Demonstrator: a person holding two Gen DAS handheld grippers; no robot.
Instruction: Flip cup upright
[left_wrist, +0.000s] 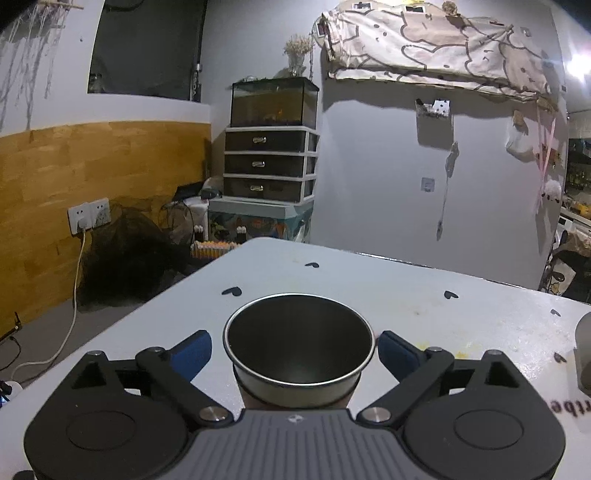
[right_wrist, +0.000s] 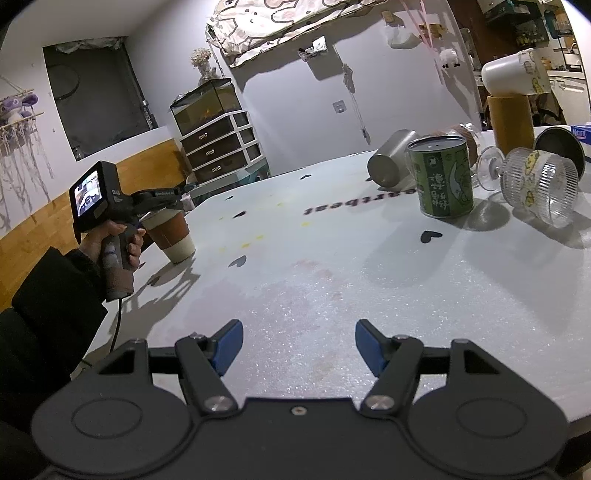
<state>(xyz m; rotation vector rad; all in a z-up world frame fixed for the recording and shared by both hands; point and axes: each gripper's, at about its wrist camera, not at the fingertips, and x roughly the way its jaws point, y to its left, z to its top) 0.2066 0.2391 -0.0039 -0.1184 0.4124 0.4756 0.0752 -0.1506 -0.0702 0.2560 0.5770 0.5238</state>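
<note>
A cup with a brown sleeve, cream base and steel-lined mouth (left_wrist: 298, 345) stands upright on the white table (left_wrist: 406, 314), between my left gripper's (left_wrist: 294, 350) blue fingers. The fingers stand apart from its rim on both sides, so the gripper is open. In the right wrist view the same cup (right_wrist: 170, 232) stands at the table's left edge with the left gripper (right_wrist: 162, 197) around its top. My right gripper (right_wrist: 299, 347) is open and empty over the near table.
At the far right lie a tipped steel cup (right_wrist: 389, 160), a ribbed glass (right_wrist: 541, 184) on its side, a wine glass (right_wrist: 487, 168) and another tipped steel cup (right_wrist: 561, 146). A green tin (right_wrist: 441, 175) stands upright there. A brown cylinder (right_wrist: 509, 120) stands behind.
</note>
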